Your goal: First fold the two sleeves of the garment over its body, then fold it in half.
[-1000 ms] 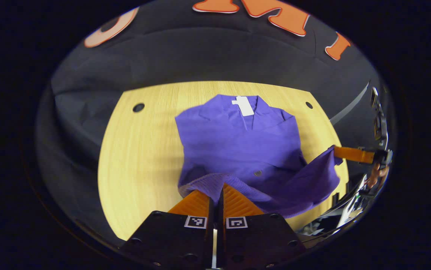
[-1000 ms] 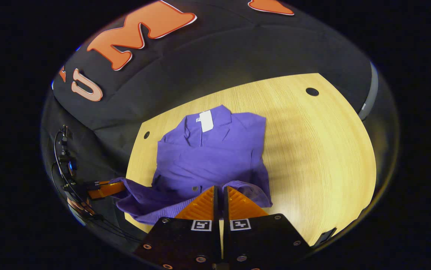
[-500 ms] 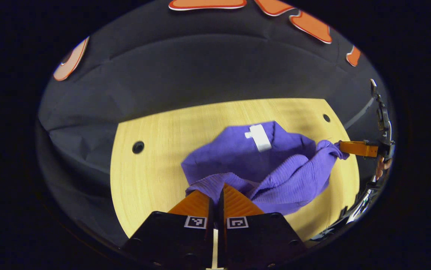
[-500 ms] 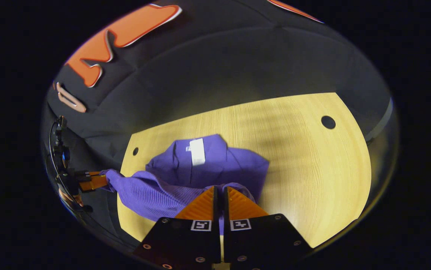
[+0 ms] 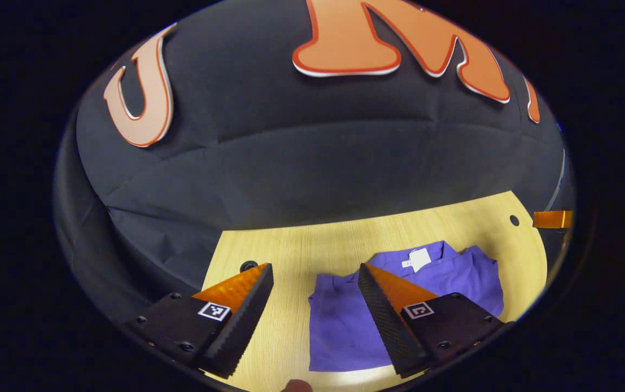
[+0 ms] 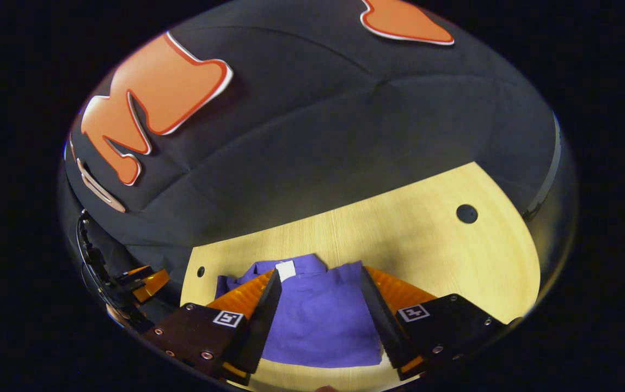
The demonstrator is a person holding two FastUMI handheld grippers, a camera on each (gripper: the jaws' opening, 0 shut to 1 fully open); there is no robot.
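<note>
Hovering over the pale wooden tabletop point(image 5: 269, 247), we have both claws spread and pinching nothing: the left claw point(image 5: 315, 275), the right claw point(image 6: 318, 279). The folded purple knit garment point(image 6: 318, 321) lies flat near the tabletop's front edge, its white neck tag point(image 5: 417, 258) uppermost. We judge the risk now is a fingertip snagging the top layer on withdrawal, dragging the fold open.

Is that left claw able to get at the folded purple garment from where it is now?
Probably yes. The left claw is open and empty, and the purple garment lies flat on the wooden table right below its right finger, with nothing between them. The right claw hangs open above it too.
</note>
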